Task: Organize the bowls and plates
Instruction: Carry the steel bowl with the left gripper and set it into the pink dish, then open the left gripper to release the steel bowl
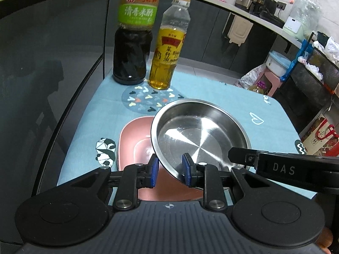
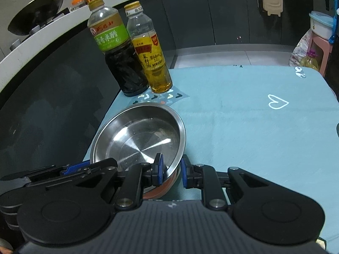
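- Left wrist view: left gripper (image 1: 170, 171) at lower centre, jaws narrowly parted, clamped on near rim of steel bowl (image 1: 199, 135); pink plate (image 1: 135, 146) exposed beneath bowl at centre left; right gripper (image 1: 239, 158) reaching in from right edge onto same rim.
- Right wrist view: right gripper (image 2: 172, 171) at lower centre, narrowly parted, pinching bowl rim (image 2: 139, 135); wok (image 2: 36, 14) at upper left; plate only a sliver (image 2: 161, 188); left gripper (image 2: 80, 166) at lower left.
- Both views: dark vinegar bottle (image 1: 132, 40) and yellow oil bottle (image 1: 167, 48) upright side by side above bowl.
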Motion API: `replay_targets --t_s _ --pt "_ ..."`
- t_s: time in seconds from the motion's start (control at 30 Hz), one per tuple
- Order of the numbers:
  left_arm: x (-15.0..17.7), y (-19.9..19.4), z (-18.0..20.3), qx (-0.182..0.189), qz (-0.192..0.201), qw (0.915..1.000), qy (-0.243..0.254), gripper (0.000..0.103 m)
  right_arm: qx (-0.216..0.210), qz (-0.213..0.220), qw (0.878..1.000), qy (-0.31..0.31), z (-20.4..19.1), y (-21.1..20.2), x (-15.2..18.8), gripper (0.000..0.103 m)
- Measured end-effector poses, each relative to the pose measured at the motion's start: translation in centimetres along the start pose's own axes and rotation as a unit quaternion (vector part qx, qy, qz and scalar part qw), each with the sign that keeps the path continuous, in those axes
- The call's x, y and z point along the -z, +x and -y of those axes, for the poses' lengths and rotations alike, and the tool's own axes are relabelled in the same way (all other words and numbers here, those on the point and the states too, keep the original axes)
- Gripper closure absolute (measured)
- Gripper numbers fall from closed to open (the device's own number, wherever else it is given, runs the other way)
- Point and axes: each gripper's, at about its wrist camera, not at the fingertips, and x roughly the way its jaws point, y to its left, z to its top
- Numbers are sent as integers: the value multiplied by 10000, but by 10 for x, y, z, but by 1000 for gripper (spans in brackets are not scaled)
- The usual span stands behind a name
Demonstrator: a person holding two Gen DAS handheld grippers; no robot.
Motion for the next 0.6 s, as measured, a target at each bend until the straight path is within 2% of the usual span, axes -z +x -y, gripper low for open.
replay_targets --t_s 0.3,0.47,0.6 --pt "2 6 -16 -153 -117 9997 -157 82 11 -251 9996 -150 -12 20 0 85" --pt "2 9 -21 -367 -272 9988 -184 81 -39 -348 9992 -183 -15 28 1 85" --pt "3 7 -24 -383 -193 9989 -168 81 60 -380 9990 -206 -15 33 1 84"
